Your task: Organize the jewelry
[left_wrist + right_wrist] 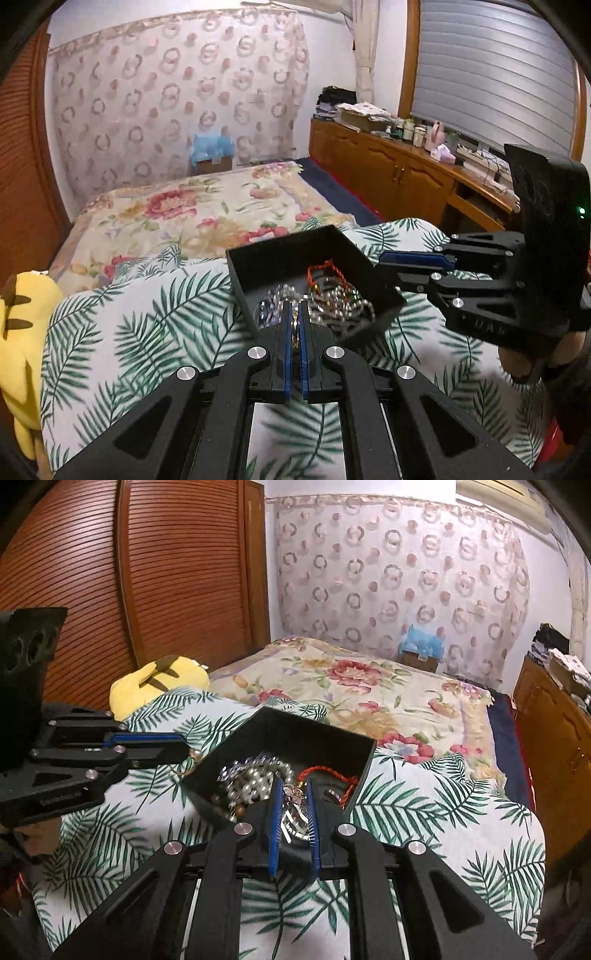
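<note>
We find almost nothing we can read. In the left wrist view, the side of the right gripper (384, 264) carries raised lettering, of which we make out only what looks like "UA"; the rest is blurred. In the right wrist view, the left gripper (186, 751) bears a small line of pale print on its body, too blurred for us to read.
</note>
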`<state>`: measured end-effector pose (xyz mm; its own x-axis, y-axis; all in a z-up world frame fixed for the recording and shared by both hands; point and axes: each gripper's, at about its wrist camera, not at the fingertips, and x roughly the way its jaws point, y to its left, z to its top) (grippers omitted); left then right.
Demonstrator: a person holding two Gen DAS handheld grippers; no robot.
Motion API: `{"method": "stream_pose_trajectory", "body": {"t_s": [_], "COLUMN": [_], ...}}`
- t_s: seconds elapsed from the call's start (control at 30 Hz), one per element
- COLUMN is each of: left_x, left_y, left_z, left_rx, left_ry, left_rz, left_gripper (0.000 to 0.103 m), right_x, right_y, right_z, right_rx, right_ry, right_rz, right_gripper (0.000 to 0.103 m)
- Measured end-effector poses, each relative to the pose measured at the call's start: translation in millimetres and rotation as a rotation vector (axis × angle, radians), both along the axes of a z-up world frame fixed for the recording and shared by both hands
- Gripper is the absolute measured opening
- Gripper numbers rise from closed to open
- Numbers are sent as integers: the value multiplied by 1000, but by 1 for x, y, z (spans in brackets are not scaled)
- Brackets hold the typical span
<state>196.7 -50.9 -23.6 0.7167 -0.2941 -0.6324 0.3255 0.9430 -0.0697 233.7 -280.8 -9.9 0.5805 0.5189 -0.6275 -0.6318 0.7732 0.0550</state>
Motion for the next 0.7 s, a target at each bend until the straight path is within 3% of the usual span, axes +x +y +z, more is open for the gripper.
{"method": "stream_pose_trajectory", "body": {"t_s": [0.13, 0.27, 0.33, 0.4, 0.53, 0.6, 0.67, 0.7], "left_x": [10, 11, 7, 1, -12, -21, -32, -36], "left_y": [-1, 2, 5, 6, 7, 7, 9, 9], "left_z": [-2, -3, -2, 1, 8, 13, 18, 20], "left_rx": [-25, -23, -21, -26, -25, -13, -7, -4], "left_ry": [6, 10, 4, -7, -28, -45, -68, -73], "left_rz": [10, 36, 54, 63, 79, 101, 121, 129], "left_gripper": [3, 5, 13, 31, 45, 70, 80, 87], "right_x": [4, 0, -4, -11, -27, -37, -48, -53], "right_y": [-1, -4, -7, -11, -18, -22, -28, -30], "right_z": [1, 3, 5, 7, 13, 17, 21, 23], "right_rx": [23, 33, 34, 45, 52, 59, 69, 72], "right_ry": [6, 1, -4, -6, -20, -31, -49, -57], "right_rz": [-2, -19, -31, -42, -69, -92, -121, -137], "right_gripper": [27, 28, 28, 28, 28, 36, 52, 54]}}
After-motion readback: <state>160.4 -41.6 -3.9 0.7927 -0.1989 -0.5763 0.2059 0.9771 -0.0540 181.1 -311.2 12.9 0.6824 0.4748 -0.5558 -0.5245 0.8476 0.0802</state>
